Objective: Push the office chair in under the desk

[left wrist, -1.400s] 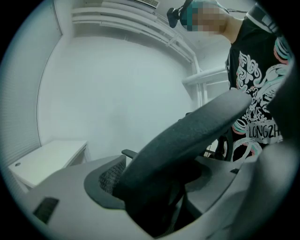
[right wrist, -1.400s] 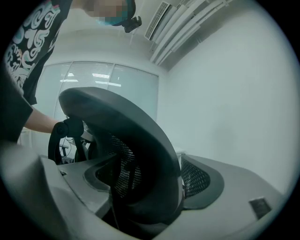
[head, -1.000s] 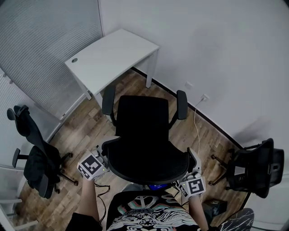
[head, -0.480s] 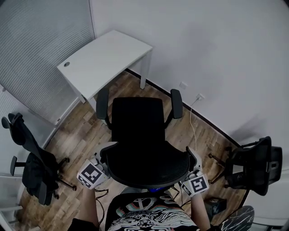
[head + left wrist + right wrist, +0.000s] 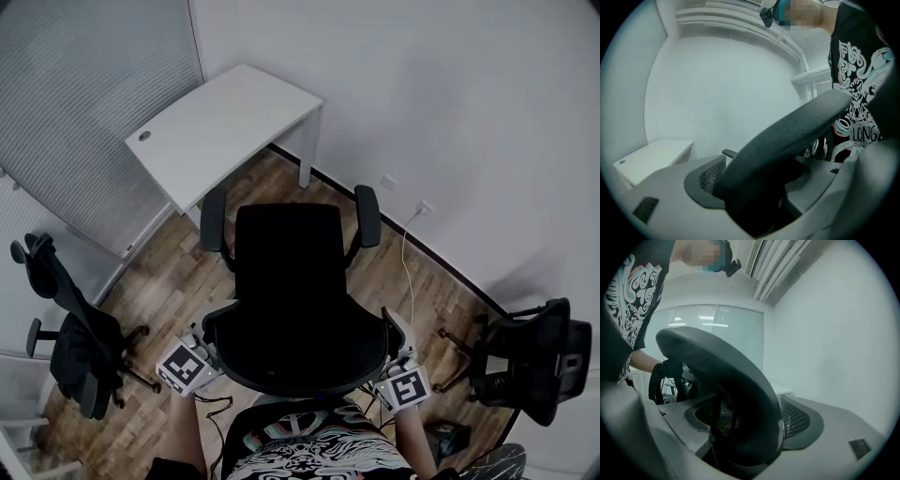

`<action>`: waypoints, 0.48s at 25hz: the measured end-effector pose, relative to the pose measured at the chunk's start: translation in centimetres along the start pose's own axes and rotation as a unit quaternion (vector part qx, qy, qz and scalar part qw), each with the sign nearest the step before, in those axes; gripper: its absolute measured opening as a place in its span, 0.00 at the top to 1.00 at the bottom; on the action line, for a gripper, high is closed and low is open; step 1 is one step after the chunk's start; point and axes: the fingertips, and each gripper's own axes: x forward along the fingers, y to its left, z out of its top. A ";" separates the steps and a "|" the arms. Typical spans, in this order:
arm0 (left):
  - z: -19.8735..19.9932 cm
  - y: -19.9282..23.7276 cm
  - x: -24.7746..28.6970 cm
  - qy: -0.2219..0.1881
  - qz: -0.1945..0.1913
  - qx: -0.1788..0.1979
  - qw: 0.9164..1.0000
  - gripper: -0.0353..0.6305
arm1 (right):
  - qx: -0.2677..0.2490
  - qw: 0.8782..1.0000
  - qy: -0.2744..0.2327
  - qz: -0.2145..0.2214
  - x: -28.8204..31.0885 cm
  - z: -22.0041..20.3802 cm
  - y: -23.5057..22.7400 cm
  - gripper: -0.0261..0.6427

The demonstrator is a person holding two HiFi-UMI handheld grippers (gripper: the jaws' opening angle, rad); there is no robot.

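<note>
A black office chair (image 5: 287,267) stands on the wood floor with its seat facing the white desk (image 5: 225,122) at the upper left; a gap of floor lies between them. Its curved backrest (image 5: 300,347) is nearest to me. My left gripper (image 5: 208,339) clamps the backrest's left rim, and in the left gripper view the dark rim (image 5: 787,140) fills the space between the jaws of that gripper (image 5: 761,187). My right gripper (image 5: 392,352) clamps the right rim. The right gripper view shows the mesh-backed rim (image 5: 736,380) held between the pads of that gripper (image 5: 750,423).
A second black chair (image 5: 75,337) stands at the left by the blinds. A third chair (image 5: 530,361) is at the right. A white cable (image 5: 405,258) runs from a wall socket (image 5: 424,206) across the floor. The wall runs close behind the desk.
The chair and my right gripper have shifted slightly across the floor, and the head view has swung a little. Both grips on the backrest are unchanged.
</note>
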 end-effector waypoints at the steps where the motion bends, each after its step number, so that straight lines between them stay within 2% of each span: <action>1: 0.1 0.0 0.2 -0.001 0.002 0.000 1.000 0.43 | -0.001 1.000 0.001 0.002 0.1 0.0 -0.3 0.36; 12: 1.3 0.0 3.1 -0.010 0.031 -0.004 0.999 0.43 | -0.016 0.999 -0.012 0.025 0.7 0.0 -4.2 0.36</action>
